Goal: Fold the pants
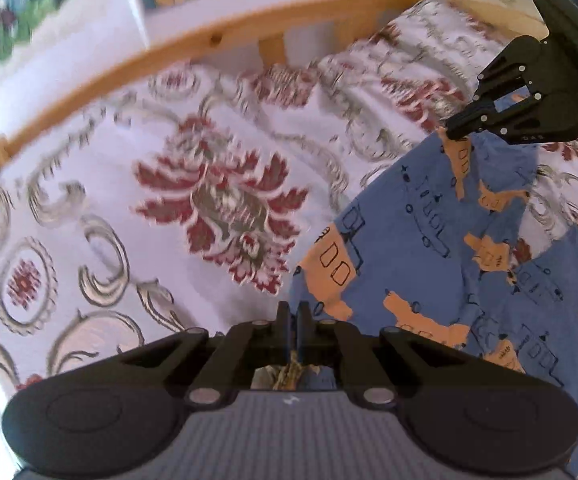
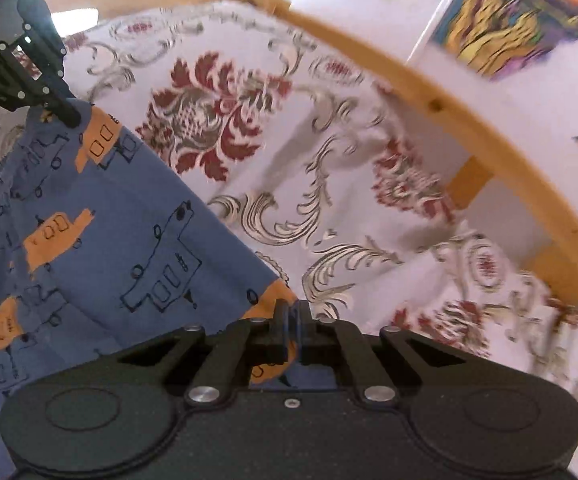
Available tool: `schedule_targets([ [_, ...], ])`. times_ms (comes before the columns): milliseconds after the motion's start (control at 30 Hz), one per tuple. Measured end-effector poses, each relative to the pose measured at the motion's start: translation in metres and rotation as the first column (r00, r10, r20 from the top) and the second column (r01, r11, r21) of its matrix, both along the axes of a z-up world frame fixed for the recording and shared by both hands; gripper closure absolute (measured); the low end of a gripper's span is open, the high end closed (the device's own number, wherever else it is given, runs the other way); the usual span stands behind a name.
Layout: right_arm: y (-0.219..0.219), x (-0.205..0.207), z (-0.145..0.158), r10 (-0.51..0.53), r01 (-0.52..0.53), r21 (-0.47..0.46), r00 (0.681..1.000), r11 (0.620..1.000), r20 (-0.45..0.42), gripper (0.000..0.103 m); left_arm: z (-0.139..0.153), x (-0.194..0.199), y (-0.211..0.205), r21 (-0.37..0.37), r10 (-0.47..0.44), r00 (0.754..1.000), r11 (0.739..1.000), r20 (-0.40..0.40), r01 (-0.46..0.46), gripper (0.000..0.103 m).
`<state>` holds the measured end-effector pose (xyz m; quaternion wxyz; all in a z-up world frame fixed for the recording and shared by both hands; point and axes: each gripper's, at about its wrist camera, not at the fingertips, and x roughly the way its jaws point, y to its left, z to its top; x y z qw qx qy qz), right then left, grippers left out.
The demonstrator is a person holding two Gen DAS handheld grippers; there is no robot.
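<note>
With your left gripper (image 1: 293, 312) and right gripper (image 2: 292, 312) each pinched tight on a corner of the blue pants (image 2: 129, 220) over the bedspread (image 1: 129, 160), keep that edge taut and level while carrying it toward the bed's wooden rail (image 1: 209, 40).

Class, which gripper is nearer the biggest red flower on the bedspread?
Left. The left gripper holds the pants just beside the flower; the right gripper grips them farther off.

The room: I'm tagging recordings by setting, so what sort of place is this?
Probably a bedroom: patterned bedspread inside a wooden bed frame, colourful pictures on the wall.
</note>
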<state>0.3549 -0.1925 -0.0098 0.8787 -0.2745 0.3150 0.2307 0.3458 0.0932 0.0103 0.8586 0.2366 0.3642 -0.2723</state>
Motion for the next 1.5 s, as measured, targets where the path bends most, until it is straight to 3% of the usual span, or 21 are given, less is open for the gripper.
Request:
schedule_targets([
  [200, -0.009, -0.074, 0.018, -0.048, 0.047, 0.011, 0.992, 0.999, 0.118, 0.102, 0.014, -0.053, -0.004, 0.030, -0.109, 0.982, 0.994, 0.155, 0.105, 0.101],
  [367, -0.013, -0.133, 0.018, -0.082, 0.078, 0.034, 0.985, 0.996, 0.152, 0.102, 0.015, -0.102, -0.012, 0.105, -0.241, 0.939, 0.969, 0.245, 0.222, 0.101],
  [467, -0.015, -0.169, 0.013, -0.106, 0.099, 0.052, 0.983, 0.994, 0.153, 0.102, 0.012, -0.134, -0.015, 0.170, -0.348, 0.903, 0.934, 0.250, 0.313, 0.101],
  [700, -0.005, -0.246, -0.008, -0.118, 0.114, 0.046, 0.988, 0.992, 0.099, 0.102, -0.010, -0.185, -0.022, 0.311, -0.548, 0.824, 0.815, 0.142, 0.489, 0.101],
  [933, 0.016, -0.284, -0.034, -0.095, 0.094, 0.013, 0.994, 0.995, 0.046, 0.102, -0.053, -0.203, -0.025, 0.409, -0.621, 0.784, 0.716, 0.005, 0.565, 0.101],
  [1000, 0.016, -0.290, -0.035, -0.103, 0.102, 0.020, 0.994, 0.995, 0.045, 0.102, -0.058, -0.204, -0.023, 0.418, -0.629, 0.777, 0.702, -0.017, 0.577, 0.101],
  [1133, 0.016, -0.302, -0.034, -0.102, 0.101, 0.011, 0.994, 0.995, 0.046, 0.103, -0.060, -0.204, -0.017, 0.419, -0.630, 0.776, 0.700, -0.018, 0.578, 0.100],
  [1233, 0.020, -0.313, -0.040, -0.084, 0.085, -0.023, 0.996, 0.996, 0.038, 0.103, -0.066, -0.206, -0.016, 0.446, -0.648, 0.761, 0.675, -0.023, 0.588, 0.099],
  [1333, 0.024, -0.321, -0.049, -0.069, 0.069, -0.038, 0.998, 0.997, 0.016, 0.103, -0.078, -0.209, -0.015, 0.476, -0.671, 0.739, 0.632, -0.059, 0.611, 0.090],
  [1400, 0.027, -0.325, -0.054, -0.065, 0.065, -0.042, 0.998, 0.997, 0.005, 0.103, -0.080, -0.211, -0.012, 0.483, -0.678, 0.733, 0.625, -0.054, 0.614, 0.087],
  [1500, 0.026, -0.327, -0.058, -0.067, 0.066, -0.043, 0.998, 0.997, -0.002, 0.103, -0.075, -0.213, -0.008, 0.468, -0.674, 0.735, 0.625, -0.079, 0.624, 0.072],
])
